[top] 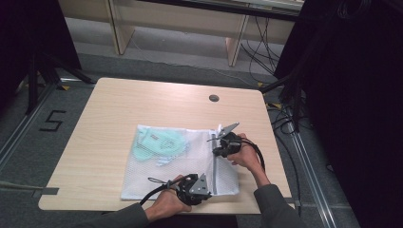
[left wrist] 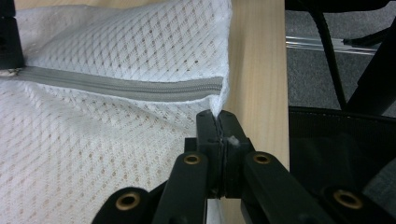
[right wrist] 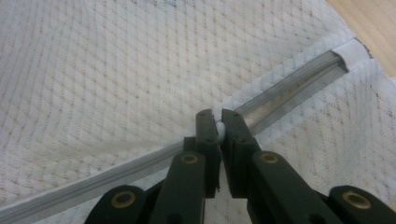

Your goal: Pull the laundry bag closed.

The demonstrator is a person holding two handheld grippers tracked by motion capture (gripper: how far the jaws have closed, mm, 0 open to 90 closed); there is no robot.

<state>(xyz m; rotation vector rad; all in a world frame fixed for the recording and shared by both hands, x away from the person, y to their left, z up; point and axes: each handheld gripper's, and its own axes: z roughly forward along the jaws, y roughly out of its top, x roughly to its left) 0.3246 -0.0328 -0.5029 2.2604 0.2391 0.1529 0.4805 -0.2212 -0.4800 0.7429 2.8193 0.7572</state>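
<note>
A white mesh laundry bag (top: pixel 176 166) lies flat on the wooden table (top: pixel 119 109), and pale green clothing (top: pixel 159 142) shows through its left half. A grey zipper (top: pixel 215 166) runs along the bag's right side. My left gripper (top: pixel 209 192) is at the near end of the zipper, shut on the bag's corner fabric (left wrist: pixel 218 116) just below the zipper (left wrist: pixel 116 86). My right gripper (top: pixel 216 150) sits over the far part of the zipper (right wrist: pixel 289 91), its jaws pinched on a small white zipper pull (right wrist: pixel 218 127).
A round cable hole (top: pixel 214 98) is in the table's far side. The bag's near edge lies close to the table's front edge. Tripod legs (top: pixel 47 66) and cables (top: pixel 285 118) stand on the floor around the table. A dark chair (left wrist: pixel 336 154) is beside the table edge.
</note>
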